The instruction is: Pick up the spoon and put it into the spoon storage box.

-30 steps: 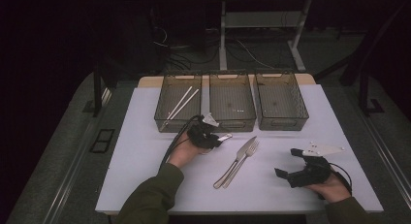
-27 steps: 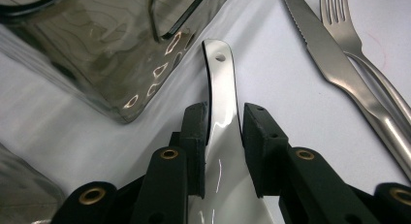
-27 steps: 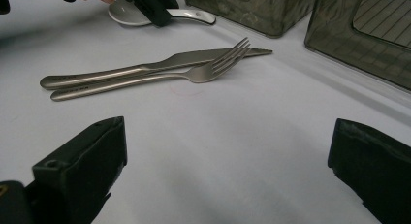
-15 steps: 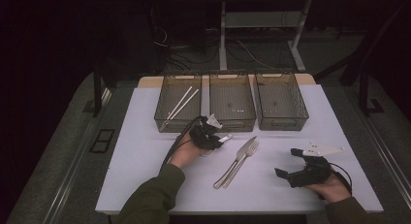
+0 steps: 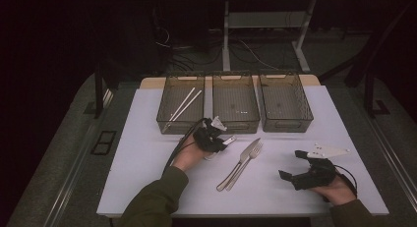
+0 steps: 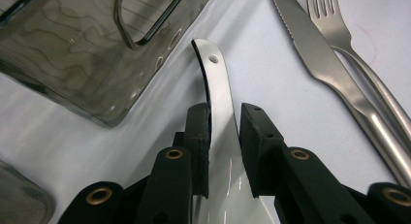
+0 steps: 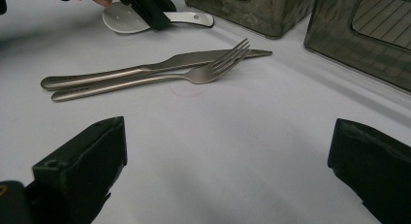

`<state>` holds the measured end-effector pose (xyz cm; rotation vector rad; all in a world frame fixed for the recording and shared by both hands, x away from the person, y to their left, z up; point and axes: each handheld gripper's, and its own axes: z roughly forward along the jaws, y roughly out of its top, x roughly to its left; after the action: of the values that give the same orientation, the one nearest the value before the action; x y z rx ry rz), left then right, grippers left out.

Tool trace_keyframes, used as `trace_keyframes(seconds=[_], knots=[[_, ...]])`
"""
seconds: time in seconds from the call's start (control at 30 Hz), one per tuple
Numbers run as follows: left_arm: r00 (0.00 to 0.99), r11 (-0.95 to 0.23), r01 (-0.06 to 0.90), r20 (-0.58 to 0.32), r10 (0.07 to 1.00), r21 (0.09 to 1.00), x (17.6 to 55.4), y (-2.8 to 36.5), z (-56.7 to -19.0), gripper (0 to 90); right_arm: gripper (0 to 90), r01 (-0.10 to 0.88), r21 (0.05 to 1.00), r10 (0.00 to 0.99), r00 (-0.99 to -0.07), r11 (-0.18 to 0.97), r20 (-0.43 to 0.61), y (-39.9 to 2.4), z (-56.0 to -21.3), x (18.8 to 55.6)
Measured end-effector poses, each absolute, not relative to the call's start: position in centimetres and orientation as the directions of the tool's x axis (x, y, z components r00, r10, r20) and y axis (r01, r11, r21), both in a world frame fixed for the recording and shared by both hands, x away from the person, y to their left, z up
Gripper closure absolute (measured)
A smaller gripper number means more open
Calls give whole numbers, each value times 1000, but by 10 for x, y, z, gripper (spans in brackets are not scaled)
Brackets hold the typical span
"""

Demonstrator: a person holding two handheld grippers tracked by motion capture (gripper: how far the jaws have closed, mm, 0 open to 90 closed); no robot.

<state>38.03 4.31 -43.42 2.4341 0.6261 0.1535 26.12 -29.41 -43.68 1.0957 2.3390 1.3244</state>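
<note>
While clamped, the white spoon (image 6: 220,95) juts beyond the left hand-held gripper (image 6: 225,132).

Three bins (image 5: 235,103) stood in a row across the far side of the counter (image 5: 147,183), walling it off. A knife (image 5: 241,160) and fork (image 5: 246,164) lay together mid-counter between the hands. Bare counter lay open before the right gripper (image 5: 300,168).

High view looks down; both gripper views, low, share the fork (image 5: 250,157), probably knife.
</note>
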Motion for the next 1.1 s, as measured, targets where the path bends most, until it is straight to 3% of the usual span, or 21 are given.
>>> trace_keyframes(seconds=[0.17,0.23,0.33,1.1], knots=[[880,-688,410,-62,471,598,379,42,-432,758,5,491,815,707,-691,309,148,-294,-437,261],[889,-664,414,-117,444,623,379,42,-430,853,5,490,815,708,-691,309,148,-294,-437,261],[898,-700,377,-53,438,606,374,36,-428,852,5,488,816,708,-691,309,146,-294,-437,261],[896,-647,396,-118,429,652,376,45,-410,855,5,489,816,709,-690,308,146,-295,-436,261]])
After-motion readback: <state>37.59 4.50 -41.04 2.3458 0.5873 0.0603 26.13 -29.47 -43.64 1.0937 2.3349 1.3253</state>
